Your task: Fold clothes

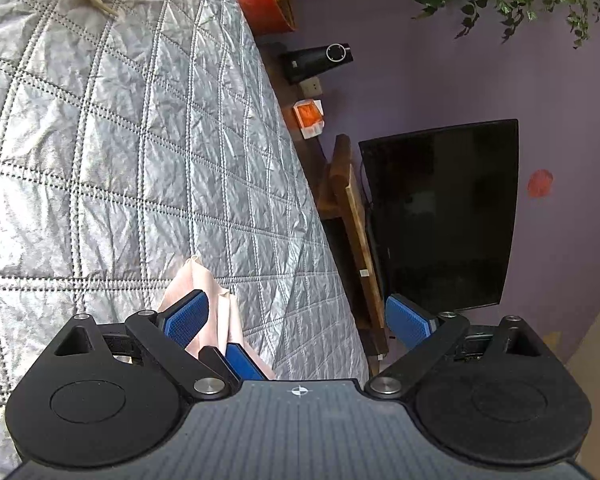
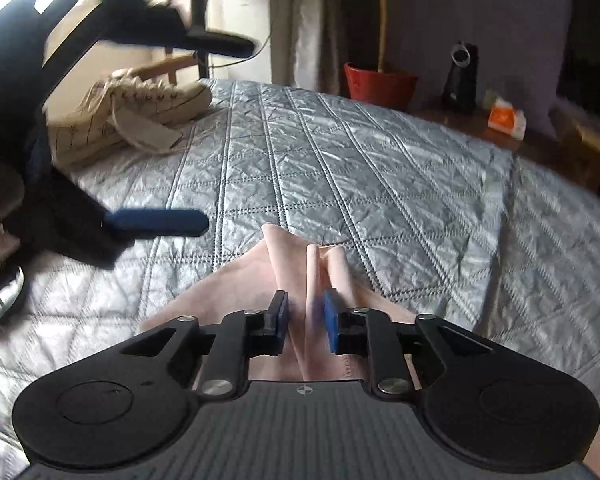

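A pale pink cloth [image 2: 288, 264] lies bunched on the silver quilted bedspread [image 2: 360, 168]. My right gripper [image 2: 306, 320] is shut on an upright fold of it. My left gripper [image 1: 296, 318] stands wide open over the bed's edge, with the pink cloth [image 1: 200, 284] beside its left pad and nothing between its pads. In the right wrist view one blue finger [image 2: 156, 220] of the left gripper hovers just left of the cloth's tip. A cream garment [image 2: 132, 112] with a paper tag lies crumpled at the bed's far left.
Past the bed's far edge stand a red plant pot [image 2: 380, 84], a black speaker [image 2: 460, 76] and an orange tissue box [image 2: 506, 118] on a wooden surface. A dark TV screen [image 1: 440, 216] leans by the purple wall. A fan stand [image 2: 198, 8] rises behind the bed.
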Tool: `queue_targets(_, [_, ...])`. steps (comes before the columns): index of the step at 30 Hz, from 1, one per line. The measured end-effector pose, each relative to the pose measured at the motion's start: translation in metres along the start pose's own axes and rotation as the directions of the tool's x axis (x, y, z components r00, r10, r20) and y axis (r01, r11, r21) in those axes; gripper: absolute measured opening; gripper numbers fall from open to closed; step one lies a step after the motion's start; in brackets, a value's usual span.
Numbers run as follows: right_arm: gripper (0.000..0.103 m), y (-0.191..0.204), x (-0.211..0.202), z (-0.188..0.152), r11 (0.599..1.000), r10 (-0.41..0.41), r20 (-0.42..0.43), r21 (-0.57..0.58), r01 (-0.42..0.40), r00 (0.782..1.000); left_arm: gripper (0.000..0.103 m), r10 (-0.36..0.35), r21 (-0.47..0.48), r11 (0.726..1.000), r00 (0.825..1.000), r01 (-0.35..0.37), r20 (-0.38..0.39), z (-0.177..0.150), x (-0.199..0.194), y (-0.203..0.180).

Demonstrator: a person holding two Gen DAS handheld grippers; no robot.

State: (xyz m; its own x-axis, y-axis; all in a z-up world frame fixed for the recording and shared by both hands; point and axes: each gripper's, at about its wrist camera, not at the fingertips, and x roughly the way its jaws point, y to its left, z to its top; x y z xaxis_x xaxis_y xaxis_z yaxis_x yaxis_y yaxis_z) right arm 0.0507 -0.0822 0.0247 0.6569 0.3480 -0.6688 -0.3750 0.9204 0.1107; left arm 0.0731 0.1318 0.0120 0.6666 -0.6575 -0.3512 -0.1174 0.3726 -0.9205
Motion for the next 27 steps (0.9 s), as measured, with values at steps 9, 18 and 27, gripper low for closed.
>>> queue_targets(9, [0.021,-0.027,-0.002,-0.002,0.970,0.078,0.020,0.229,-0.081,0.997,0.097,0.008,0.013,1.000,1.000,-0.007,-0.014,-0.004,0.003,0.000])
queue_targets(18, [0.005,-0.006,-0.003,-0.001,0.999,-0.041,0.017,0.033,0.040,0.999,0.097,0.018,0.013,1.000,1.000,-0.018,-0.014,-0.006,0.002,0.001])
queue_targets(27, [0.004,-0.003,-0.021,0.004,1.000,-0.027,0.089,-0.001,0.027,0.996,0.097,0.022,0.000,1.000,1.000,-0.022,-0.005,-0.004,-0.001,0.002])
